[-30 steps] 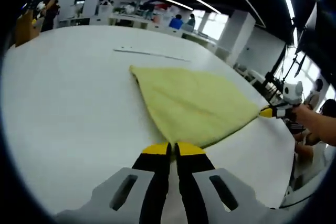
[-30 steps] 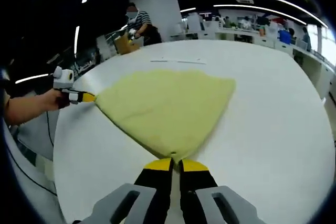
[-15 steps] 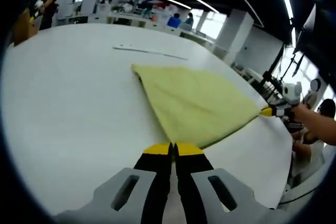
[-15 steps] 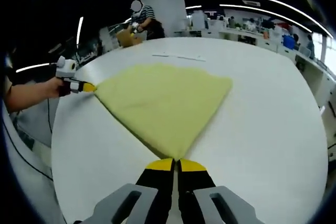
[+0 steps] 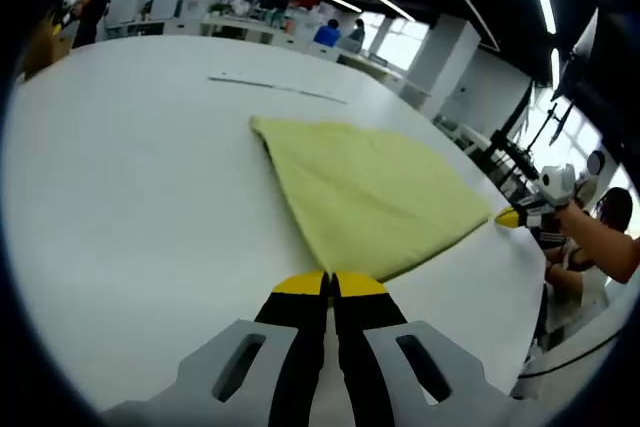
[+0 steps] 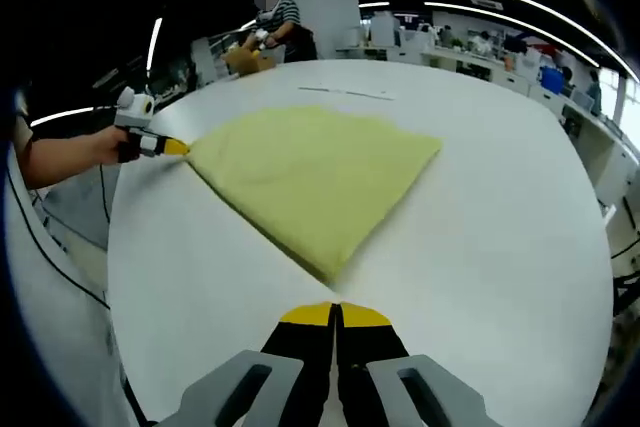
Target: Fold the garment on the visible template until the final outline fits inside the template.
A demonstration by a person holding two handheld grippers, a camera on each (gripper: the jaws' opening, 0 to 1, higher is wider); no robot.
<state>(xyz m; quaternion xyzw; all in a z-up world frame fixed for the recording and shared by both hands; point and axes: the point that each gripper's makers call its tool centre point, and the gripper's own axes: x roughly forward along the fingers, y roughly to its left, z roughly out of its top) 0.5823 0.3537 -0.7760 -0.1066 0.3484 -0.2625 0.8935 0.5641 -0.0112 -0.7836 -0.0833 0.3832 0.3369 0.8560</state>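
white table (image 6: 480, 247) | right tool (image 6: 335, 315) closed empty, backed off yellow garment (image 6: 310, 172) | left tool (image 5: 330, 285) closed, grip unclear

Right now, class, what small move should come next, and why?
Probably open the right gripper and ease it forward onto the yellow garment's nearest corner: its jaws stand shut, just short of the cloth, while the left gripper pinches the other corner.

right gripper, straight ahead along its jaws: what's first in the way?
A short strip of bare white table, then the near corner of the yellow cloth, which lies just ahead of the right gripper. The jaws look closed and clear of the cloth, though depth is hard to judge in this fisheye view.
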